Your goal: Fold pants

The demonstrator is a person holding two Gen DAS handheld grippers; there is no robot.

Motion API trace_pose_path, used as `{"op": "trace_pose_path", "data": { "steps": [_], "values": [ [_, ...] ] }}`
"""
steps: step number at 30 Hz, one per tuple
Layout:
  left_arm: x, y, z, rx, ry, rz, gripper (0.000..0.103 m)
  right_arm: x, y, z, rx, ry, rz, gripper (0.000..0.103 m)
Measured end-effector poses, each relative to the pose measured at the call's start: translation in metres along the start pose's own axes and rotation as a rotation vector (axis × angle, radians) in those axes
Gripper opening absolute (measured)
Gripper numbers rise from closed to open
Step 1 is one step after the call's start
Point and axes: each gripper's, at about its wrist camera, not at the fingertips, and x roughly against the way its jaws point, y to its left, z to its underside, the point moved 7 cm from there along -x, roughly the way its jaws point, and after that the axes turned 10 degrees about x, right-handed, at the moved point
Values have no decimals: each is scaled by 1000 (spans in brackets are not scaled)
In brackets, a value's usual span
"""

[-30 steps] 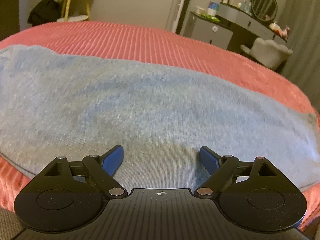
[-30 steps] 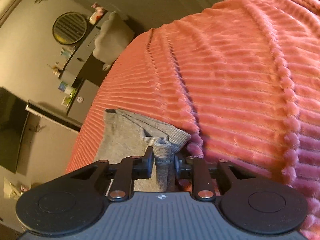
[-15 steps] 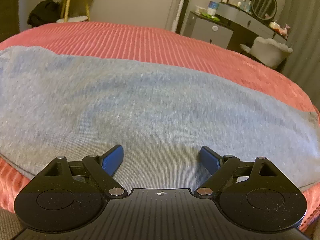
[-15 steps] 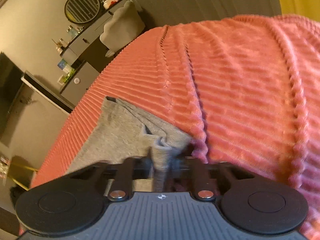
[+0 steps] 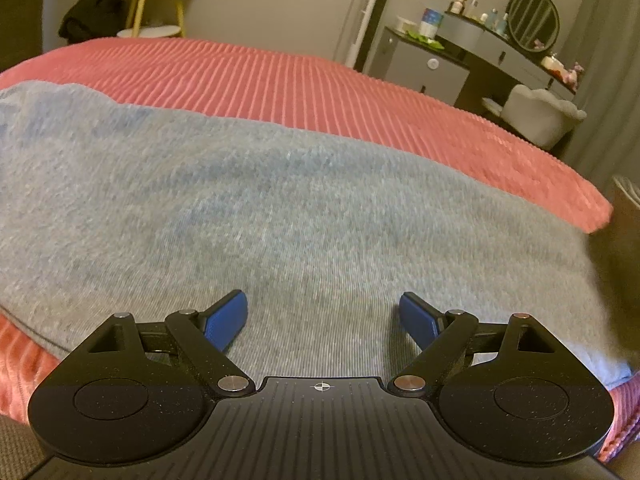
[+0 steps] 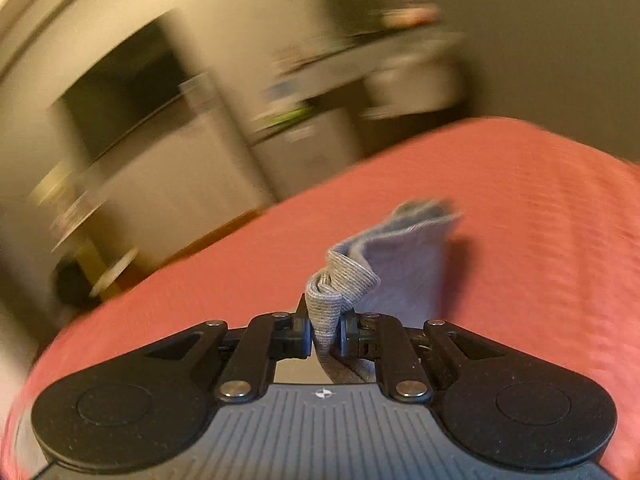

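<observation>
Hovering over the pants (image 5: 280, 208), the left tool (image 5: 322, 314) has its blue pads wide apart with nothing between them; cloth lies flat underneath, not gripped. In this left view the grey pants spread across the near part of the bed (image 5: 320, 80), on the red ribbed cover, running from the left edge to the right, where the fabric blurs near the bed's edge. A dresser (image 5: 452, 60) and a round mirror (image 5: 532, 20) stand behind, well apart from the work.

Right view: the right tool (image 6: 326, 330) is pinched tight on the ribbed cuff (image 6: 340, 280). Its jaws have just been closing, and the cuff sits bunched between them, with a little tail sticking out toward the camera. The leg (image 6: 408, 256) trails from the cuff, lifted off the bed. The room behind is heavily smeared, so the tool looks mid-swing.

Judged step: carrying the cuff end over to fold the pants lengthwise.

Risks:
- The grip is on a twisted bunch of the cuff, so a fast swing could pull it out.
- The left tool pins nothing, so the whole garment may drag across the cover instead of folding.
- The twisted cuff may land skewed, leaving edges misaligned.
</observation>
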Motion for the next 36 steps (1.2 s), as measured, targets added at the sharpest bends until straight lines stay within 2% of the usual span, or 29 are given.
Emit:
{"op": "trace_pose_path", "data": {
  "steps": [2,5,8,9,11,14,16,17,19,21,26,28,31,33,34,35,36],
  "values": [
    [2,1,-1,12,-2,6,88,-17,49,15,77,57,-122,12],
    [2,4,-2,29,-1,9,88,-41,95,54,111,188,-232,13],
    [3,6,-3,36,-1,12,88,-61,104,94,4,370,-294,28],
    [3,6,-3,39,0,15,88,-62,99,99,-56,392,-312,28],
    [2,6,-4,47,1,19,88,-54,77,95,-193,353,-309,30],
    [1,4,-6,45,10,30,86,-39,26,87,-373,258,-221,44],
    [4,-6,-7,39,23,87,83,-33,-8,97,-447,273,-94,43],
    [5,-12,-8,41,34,115,83,-29,-21,104,-511,269,-59,37],
    [6,-29,-10,67,56,189,83,-15,-39,107,-648,182,-38,36],
    [1,-50,-8,91,107,253,83,-2,-48,103,-656,117,30,41],
    [-27,-114,1,63,260,380,78,10,-56,105,-674,106,9,44],
    [-47,-132,7,65,339,395,54,9,-47,106,-664,109,-6,47],
    [-80,-147,16,123,460,375,52,2,-34,103,-638,106,-22,54],
    [-95,-154,19,157,495,375,52,2,-31,103,-627,108,-36,56],
    [-100,-156,19,180,499,381,47,0,-31,101,-627,106,-45,56],
    [-103,-157,20,208,498,381,41,-3,-30,102,-628,104,-59,56],
    [-106,-158,20,233,499,376,19,-9,-29,100,-632,105,-72,56]
  ]
}}
